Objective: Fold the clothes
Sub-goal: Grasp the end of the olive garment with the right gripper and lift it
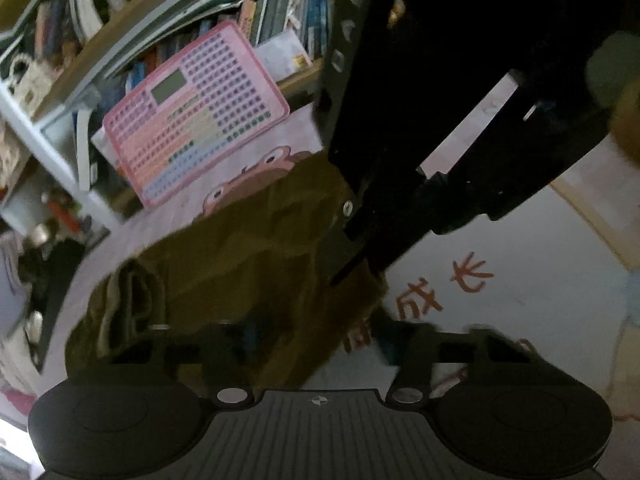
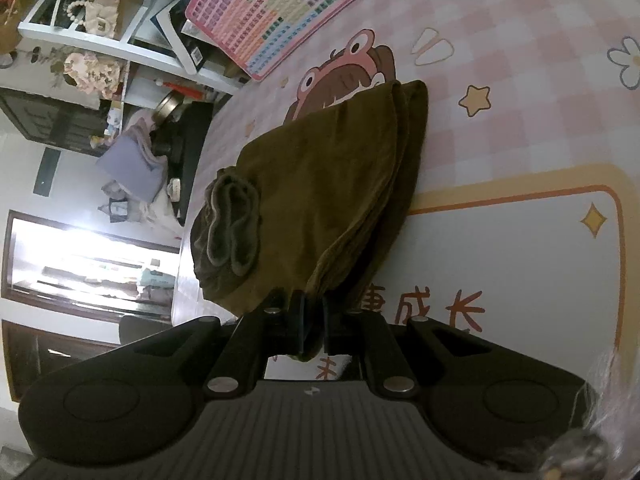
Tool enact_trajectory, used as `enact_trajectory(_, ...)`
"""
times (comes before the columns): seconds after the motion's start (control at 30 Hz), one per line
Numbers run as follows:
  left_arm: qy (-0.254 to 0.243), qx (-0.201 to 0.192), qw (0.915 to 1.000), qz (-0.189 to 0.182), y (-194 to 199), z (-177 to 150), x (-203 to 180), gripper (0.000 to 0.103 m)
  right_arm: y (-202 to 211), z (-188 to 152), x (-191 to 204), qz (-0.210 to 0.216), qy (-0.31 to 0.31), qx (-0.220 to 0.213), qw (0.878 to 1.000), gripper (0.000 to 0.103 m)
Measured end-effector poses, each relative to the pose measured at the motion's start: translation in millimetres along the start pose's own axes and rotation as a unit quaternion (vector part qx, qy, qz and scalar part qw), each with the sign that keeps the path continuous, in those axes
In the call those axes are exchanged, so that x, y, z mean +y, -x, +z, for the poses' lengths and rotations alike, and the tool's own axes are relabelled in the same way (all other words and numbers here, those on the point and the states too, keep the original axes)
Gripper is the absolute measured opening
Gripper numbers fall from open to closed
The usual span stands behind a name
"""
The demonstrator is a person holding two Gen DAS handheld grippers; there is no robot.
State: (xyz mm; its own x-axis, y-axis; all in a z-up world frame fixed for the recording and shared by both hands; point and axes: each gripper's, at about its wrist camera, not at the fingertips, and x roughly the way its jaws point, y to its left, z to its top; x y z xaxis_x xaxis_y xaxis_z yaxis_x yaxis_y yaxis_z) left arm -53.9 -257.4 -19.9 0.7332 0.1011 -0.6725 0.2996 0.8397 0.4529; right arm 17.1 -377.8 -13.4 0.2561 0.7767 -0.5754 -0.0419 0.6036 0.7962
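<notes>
Two grippers work one garment, an olive-green soft knit garment (image 2: 320,196) lying partly folded on the pink checked cartoon-printed table cover (image 2: 520,92). Its long axis runs from the right gripper (image 2: 312,330) away toward the frog-hooded cartoon girl printed on the cover (image 2: 348,76), with its far end overlapping that figure and its near corner gathered between the right gripper's jaws, which are pinched nearly together on the cloth. A ribbed cuff or collar (image 2: 232,224) lies bunched on the side of the garment away from the orange lettering (image 2: 436,312).

The left gripper (image 1: 320,344) hangs over the same garment, seen there as a dark olive mass (image 1: 224,248). Its jaws stand at a narrow-to-middling gap, and the blurred, dark view does not let me tell whether cloth is caught between them. The right gripper's black body (image 1: 432,120) crosses that view just beyond, so the two tools are close together and could foul each other.

The right hand looks the nearer to a usable edge. I judge the coming fold would carry the gripped corner along the long axis toward the cartoon girl. Beyond the girl a pink plastic learning tablet with rows of buttons (image 2: 280,8) rests at the cover's edge, well clear.
</notes>
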Motion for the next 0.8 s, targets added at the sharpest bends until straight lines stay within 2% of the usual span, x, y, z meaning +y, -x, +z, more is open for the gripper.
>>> enact_trajectory(0.07, -0.002, -0.006, 0.9999, -0.016, -2, 1, 2, 0.012, 0, 1, 0, -0.003, 0.002, 0.001, 1.0, 0.009)
enact_trajectory(0.13, 0.004, -0.009, 0.9995, -0.029, -2, 2, 6, 0.007, 1, 3, 0, -0.014, 0.001, -0.003, 1.0, 0.018)
enact_trajectory(0.17, 0.006, -0.013, 0.9994, -0.032, 1, 1, 9, 0.006, 1, 4, -1, -0.023, 0.0, -0.007, 1.0, 0.04)
enact_trajectory(0.23, 0.013, -0.02, 0.9991, -0.035, 6, 1, 15, 0.005, 3, 9, -4, -0.036, -0.011, -0.019, 0.999, 0.061)
enact_trajectory(0.43, 0.052, -0.037, 0.9966, -0.052, 33, -2, 33, 0.005, -9, 30, -25, -0.023, -0.087, -0.021, 0.996, 0.063)
enact_trajectory(0.6, 0.08, -0.046, 0.9925, -0.08, 52, -6, 39, 0.006, -23, 38, -36, -0.014, -0.131, -0.025, 0.991, 0.062)
enact_trajectory(0.7, 0.084, -0.048, 0.9906, -0.096, 61, -10, 37, 0.005, -17, 41, -44, -0.016, -0.15, -0.044, 0.988, 0.051)
enact_trajectory(0.77, 0.086, -0.051, 0.9889, -0.109, 65, -10, 35, 0.005, -9, 42, -49, -0.022, -0.157, -0.053, 0.986, 0.029)
enact_trajectory(0.8, 0.087, -0.053, 0.9878, -0.118, 66, -9, 34, 0.005, -3, 43, -52, -0.025, -0.16, -0.057, 0.985, 0.022)
